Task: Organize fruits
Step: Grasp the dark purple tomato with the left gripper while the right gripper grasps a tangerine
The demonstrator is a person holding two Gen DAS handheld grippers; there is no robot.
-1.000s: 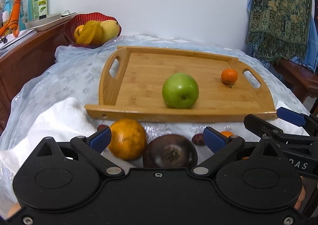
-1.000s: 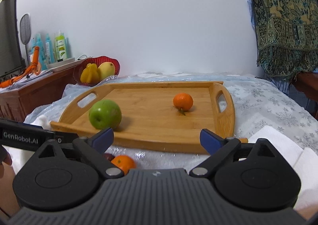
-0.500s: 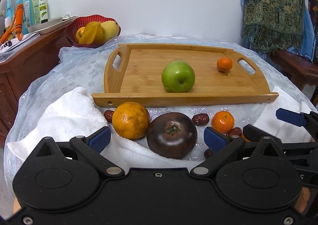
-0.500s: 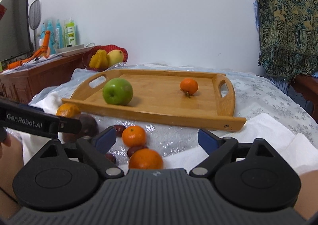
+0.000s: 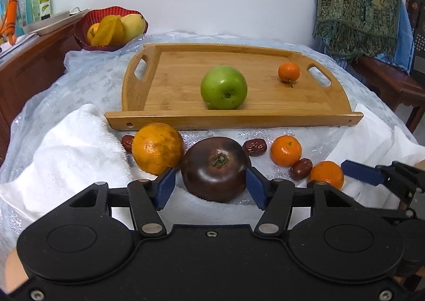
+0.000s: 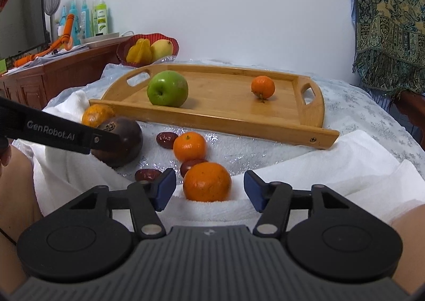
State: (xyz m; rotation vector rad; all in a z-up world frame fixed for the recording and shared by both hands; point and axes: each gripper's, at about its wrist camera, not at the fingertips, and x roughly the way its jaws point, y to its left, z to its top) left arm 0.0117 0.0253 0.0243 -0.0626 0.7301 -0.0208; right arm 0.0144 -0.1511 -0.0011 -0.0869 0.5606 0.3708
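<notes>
Clearly the dark purple-brown fruit (image 5: 216, 168) is the main thing for the left gripper (image 5: 211, 185). It looks round, smooth and shiny, with a small dry green calyx on top, so I judge it rather heavy and a little slippery, and maybe soft if it is ripe. The best place to hold it is at its widest sides, low enough that it does not slip out upward. It lies on the white towel (image 5: 66, 146) in front of the wooden tray (image 5: 138, 93), touching or almost touching the big speckled orange (image 5: 158, 146) at its left. The left jaws have just been closing, with this fruit between them; the blue pads stand just beside its sides, and I cannot say that they press it, so I call this gripper open.

The right gripper (image 6: 209, 189) frames a small mandarin (image 6: 207, 181), which is firm, light and rough-skinned, easy to hold at its middle. Its jaws have also just been closing, but a gap shows on both sides, so it holds nothing.

Further out, a second mandarin (image 6: 189, 146) and several red dates (image 6: 166, 139) lie on the cloth. On the tray rest a green apple (image 5: 224, 87) and a small tangerine (image 5: 288, 72), well apart.
</notes>
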